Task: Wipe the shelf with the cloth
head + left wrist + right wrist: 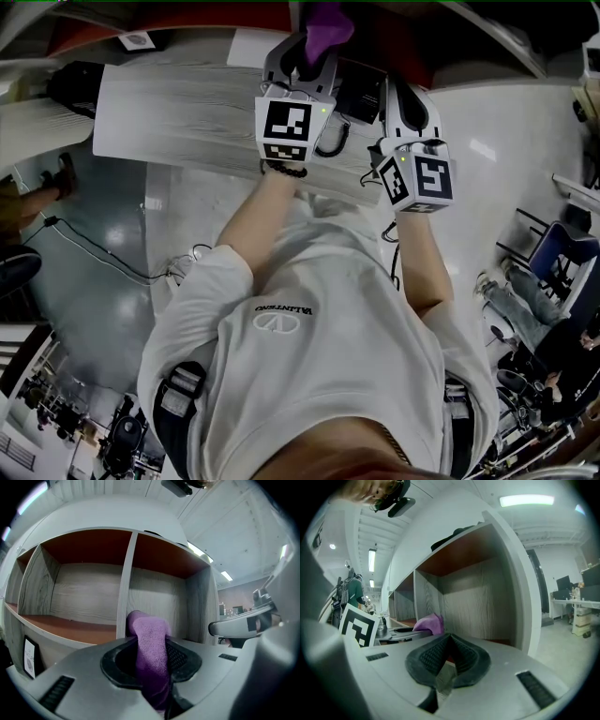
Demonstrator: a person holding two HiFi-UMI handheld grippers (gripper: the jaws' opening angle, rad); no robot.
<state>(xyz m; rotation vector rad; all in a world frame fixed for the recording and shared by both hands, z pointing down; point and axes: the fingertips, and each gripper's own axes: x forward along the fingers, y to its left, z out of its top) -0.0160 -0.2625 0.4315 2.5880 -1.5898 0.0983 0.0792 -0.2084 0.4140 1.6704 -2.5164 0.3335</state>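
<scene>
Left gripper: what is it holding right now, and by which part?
The left gripper is shut on the purple cloth, pinching it mid-length; a bunched fold sticks out past the jaws.

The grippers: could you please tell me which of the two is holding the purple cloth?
The left gripper: its fingers are clamped on the purple cloth. The right gripper has its fingers together, with nothing between them.

The person wears a white short-sleeved T-shirt with a small logo, a black bead bracelet on the left wrist, dark shoulder straps, and the grey left gripper and right gripper carry black-and-white marker cubes.
</scene>
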